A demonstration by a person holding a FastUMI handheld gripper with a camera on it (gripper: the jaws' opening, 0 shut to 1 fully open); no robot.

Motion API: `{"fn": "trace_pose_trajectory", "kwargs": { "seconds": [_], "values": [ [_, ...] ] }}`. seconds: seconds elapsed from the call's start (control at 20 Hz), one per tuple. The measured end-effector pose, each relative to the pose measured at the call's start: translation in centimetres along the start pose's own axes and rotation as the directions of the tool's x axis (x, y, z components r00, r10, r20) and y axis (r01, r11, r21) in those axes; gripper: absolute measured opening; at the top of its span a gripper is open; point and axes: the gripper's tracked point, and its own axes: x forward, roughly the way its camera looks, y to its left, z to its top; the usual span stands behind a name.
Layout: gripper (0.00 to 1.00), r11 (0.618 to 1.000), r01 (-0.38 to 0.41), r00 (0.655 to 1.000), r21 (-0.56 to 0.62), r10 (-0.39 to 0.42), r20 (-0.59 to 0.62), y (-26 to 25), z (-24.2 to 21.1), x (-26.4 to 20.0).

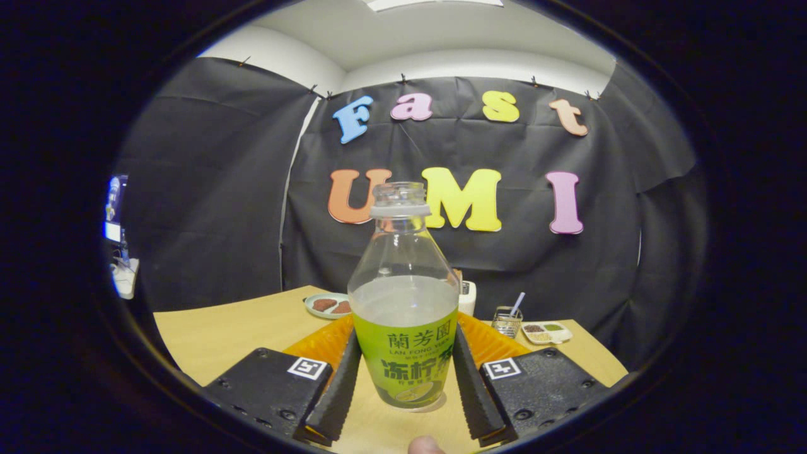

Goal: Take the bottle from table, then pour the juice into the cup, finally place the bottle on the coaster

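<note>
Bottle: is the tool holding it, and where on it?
Cannot tell. The tool has a finger on either side of the bottle at its labelled lower body; contact is unclear.

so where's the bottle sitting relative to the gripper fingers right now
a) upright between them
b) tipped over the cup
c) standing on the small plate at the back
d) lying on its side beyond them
a: the bottle stands upright on the table, uncapped, between the two fingers of the gripper, which flank its labelled lower half closely; whether they actually press on it cannot be told.
</note>
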Motion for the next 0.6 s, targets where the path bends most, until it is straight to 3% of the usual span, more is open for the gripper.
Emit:
{"fn": "trace_pose_trajectory", "kwargs": {
  "seconds": [0.35,0.6],
  "values": [
    [0.78,1.0,0.002,0.997,-0.027,-0.004,-0.074,-1.0,-3.4,4.2],
    [0.78,1.0,-0.007,0.992,0.027,0.01,-0.122,-1.7,-6.4,7.3]
  ]
}}
